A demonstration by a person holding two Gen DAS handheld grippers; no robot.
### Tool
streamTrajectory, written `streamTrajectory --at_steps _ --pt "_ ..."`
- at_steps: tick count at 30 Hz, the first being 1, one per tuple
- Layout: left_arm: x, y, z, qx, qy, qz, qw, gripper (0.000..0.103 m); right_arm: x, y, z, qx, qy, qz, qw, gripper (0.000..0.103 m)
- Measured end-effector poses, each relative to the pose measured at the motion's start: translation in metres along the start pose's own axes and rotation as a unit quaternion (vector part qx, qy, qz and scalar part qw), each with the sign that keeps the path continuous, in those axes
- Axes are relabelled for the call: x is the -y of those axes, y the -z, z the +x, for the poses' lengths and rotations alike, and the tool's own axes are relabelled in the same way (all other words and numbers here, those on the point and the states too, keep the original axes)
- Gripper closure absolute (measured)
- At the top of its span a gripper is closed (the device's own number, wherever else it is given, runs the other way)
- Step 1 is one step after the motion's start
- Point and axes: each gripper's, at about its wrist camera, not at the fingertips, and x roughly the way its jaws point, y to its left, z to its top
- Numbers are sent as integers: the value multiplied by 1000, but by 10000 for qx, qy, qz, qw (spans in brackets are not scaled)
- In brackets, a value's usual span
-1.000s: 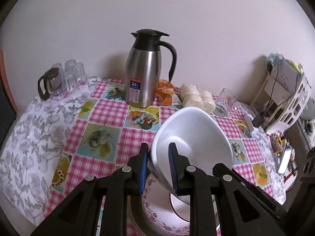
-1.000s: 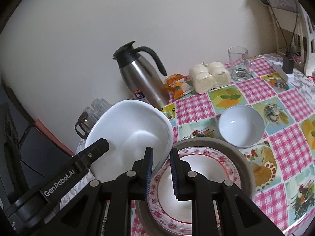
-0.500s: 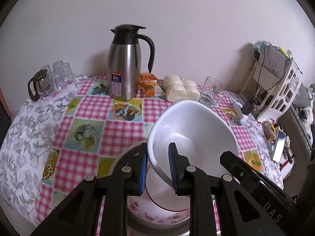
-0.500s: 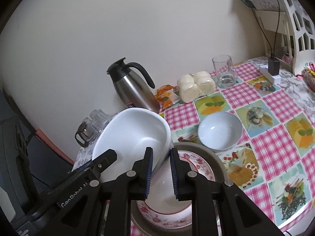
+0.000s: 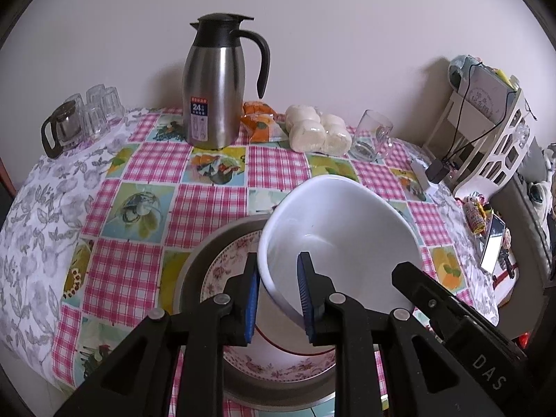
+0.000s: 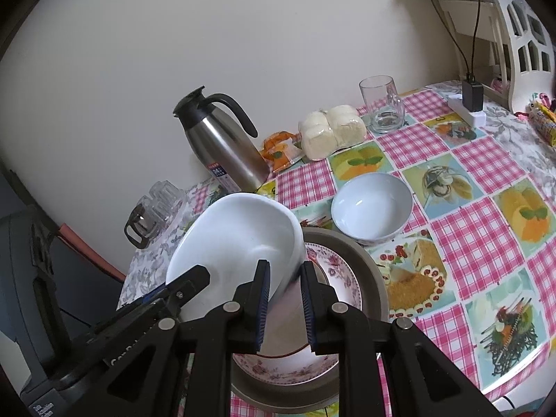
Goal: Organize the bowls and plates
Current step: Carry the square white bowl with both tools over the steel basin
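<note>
On the checked tabletop (image 5: 208, 187) a grey tray (image 6: 377, 278) holds a floral plate (image 5: 222, 267). Both grippers, left gripper (image 5: 278, 299) and right gripper (image 6: 283, 304), are clenched on opposite rims of the big white bowl (image 5: 340, 229), held tilted above the plate. Stacking is underway; next, level it and lower gently, centred.

Floral plate (image 5: 222, 271) centre hidden under white bowl (image 5: 340, 229) — thermos label (image 5: 198, 108) unreadable.

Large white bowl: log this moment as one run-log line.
left gripper: shut on large white bowl rim | right gripper: shut on opposite rim | bowl: tilted over floral plate | small white bowl: on tablecloth
</note>
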Motion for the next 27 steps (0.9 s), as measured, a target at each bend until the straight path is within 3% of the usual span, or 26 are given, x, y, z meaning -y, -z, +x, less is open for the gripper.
streamTrajectory --at_steps 27 --pt "-3 5 22 -515 -92 71 9986 76 -1 7 16 -363 280 1 9989 81"
